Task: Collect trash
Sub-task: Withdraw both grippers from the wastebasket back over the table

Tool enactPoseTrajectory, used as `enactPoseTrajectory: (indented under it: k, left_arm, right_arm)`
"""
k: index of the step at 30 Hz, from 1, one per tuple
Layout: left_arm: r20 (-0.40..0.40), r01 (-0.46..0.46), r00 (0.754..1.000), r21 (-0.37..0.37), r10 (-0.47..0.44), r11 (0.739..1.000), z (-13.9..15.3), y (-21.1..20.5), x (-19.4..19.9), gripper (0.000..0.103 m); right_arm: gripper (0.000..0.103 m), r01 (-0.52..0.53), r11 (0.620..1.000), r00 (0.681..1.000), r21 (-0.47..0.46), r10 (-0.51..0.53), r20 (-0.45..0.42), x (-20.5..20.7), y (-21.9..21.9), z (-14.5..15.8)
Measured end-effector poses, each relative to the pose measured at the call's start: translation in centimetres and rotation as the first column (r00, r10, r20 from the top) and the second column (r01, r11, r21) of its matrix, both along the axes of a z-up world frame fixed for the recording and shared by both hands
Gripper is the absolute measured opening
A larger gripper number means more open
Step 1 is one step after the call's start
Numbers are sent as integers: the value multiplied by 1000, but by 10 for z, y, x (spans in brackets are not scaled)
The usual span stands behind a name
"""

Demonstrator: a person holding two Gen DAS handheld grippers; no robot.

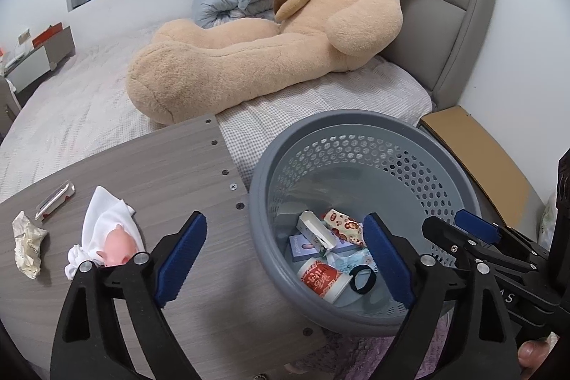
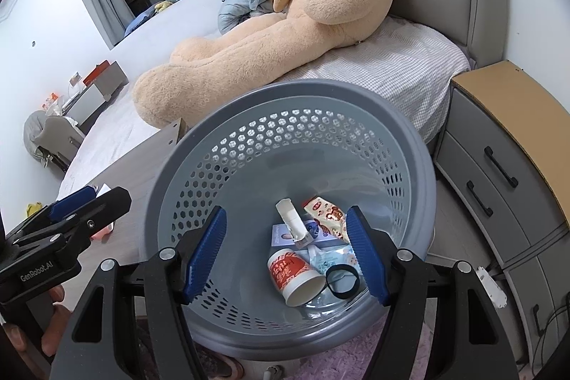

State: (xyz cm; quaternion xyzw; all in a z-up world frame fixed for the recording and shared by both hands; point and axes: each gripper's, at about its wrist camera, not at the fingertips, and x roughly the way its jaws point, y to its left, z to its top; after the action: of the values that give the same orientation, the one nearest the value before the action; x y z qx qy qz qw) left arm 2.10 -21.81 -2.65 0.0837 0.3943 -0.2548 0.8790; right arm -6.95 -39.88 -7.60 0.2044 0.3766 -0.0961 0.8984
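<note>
While both grippers, left gripper (image 1: 285,259) and right gripper (image 2: 286,255), are hanging wide open and empty over the bin (image 2: 171,173), the crumpled wrapper (image 1: 28,246) on the table (image 1: 142,159) is looking light and soft, best pinched across its bunched middle.

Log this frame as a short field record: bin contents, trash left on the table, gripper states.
bin: grey perforated basket beside the table
in bin: paper cup, small carton, snack wrapper, black ring
left on table: crumpled wrapper, white cloth, clear packet
left gripper: open, empty
right gripper: open, empty, over the bin
</note>
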Motion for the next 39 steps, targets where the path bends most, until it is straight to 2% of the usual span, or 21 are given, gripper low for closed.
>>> enactPoseTrajectory:
  k: [9, 16, 22, 32, 39]
  left_arm:
    - [9, -35, 999, -22, 36, 999, 8, 23, 5, 91]
    - [20, -64, 998, -38, 65, 997, 21, 58, 5, 91]
    - [35, -92, 995, -29, 93, 995, 28, 95, 0, 91]
    - [61, -202, 977, -56, 205, 978, 31, 157, -8, 91]
    - [64, -271, 959, -59, 275, 961, 23, 194, -10, 91]
  right_arm:
    - [67, -20, 999, 1000, -32, 21, 11, 8, 14, 17]
    - [67, -22, 997, 999, -76, 26, 43, 12, 32, 35]
    - [67, -10, 999, 996, -39, 13, 86, 7, 52, 43]
    - [67, -123, 990, 988, -75, 129, 89, 17, 111, 52]
    - [67, -197, 977, 978, -81, 202, 54, 31, 147, 41]
